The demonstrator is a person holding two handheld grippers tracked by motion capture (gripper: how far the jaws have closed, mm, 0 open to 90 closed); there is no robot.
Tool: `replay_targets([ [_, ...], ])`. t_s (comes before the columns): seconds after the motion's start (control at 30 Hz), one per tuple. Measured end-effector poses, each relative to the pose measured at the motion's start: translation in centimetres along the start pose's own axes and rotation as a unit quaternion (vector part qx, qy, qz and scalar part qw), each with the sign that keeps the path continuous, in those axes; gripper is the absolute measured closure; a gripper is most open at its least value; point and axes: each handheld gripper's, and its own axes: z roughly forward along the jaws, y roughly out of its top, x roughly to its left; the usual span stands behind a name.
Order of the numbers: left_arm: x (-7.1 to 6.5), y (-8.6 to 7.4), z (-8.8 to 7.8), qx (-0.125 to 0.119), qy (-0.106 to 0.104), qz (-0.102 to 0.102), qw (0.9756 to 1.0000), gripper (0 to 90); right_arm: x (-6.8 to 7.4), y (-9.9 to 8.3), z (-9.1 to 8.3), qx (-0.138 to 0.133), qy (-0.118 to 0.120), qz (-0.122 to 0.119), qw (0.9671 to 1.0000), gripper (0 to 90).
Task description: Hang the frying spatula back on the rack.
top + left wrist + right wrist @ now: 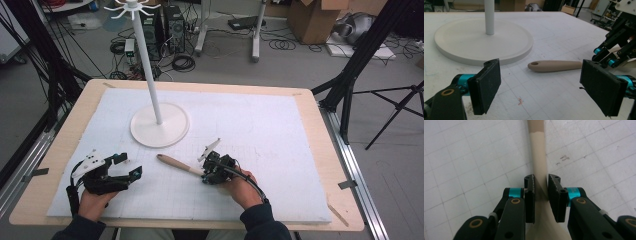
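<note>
A utensil with a tan wooden handle [177,164] lies on the white mat, its handle end pointing left toward the stand. My right gripper [204,175] is shut on its pale neck [537,150], just where it widens toward the head; the head itself is hidden under the gripper. My left gripper [128,166] rests near the front left of the mat, open, with nothing between its jaws. In the left gripper view the handle [556,65] lies ahead of the open left gripper [545,87], apart from both pads.
A white hook stand [150,70] rises from a round base [160,125] at the mat's middle left, just behind the handle tip. The white gridded mat [280,130] covers the wooden table [320,125]. Tripod legs and cables lie on the floor beyond.
</note>
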Motion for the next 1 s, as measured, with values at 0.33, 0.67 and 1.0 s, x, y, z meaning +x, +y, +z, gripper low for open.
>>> replay_targets([
  [0.33, 0.0, 0.0, 0.1, 0.000, -0.002, -0.001, 1.0000, 18.0, 0.4, 0.6, 0.0, 0.020, -0.014, 0.004, 0.9997, 77.6],
  [0.67, -0.3, 0.3, 0.2, -0.006, -0.006, -0.002, 1.0000, 18.4, 0.3, 0.0, -0.3, -0.002, -0.005, 0.017, 0.9998, 77.6],
  [1.0, -0.8, 1.3, -0.1, -0.013, -0.007, 0.002, 0.9999, 19.0, 0.5, -0.6, -1.9, -0.057, 0.007, 0.028, 0.9980, 77.5],
])
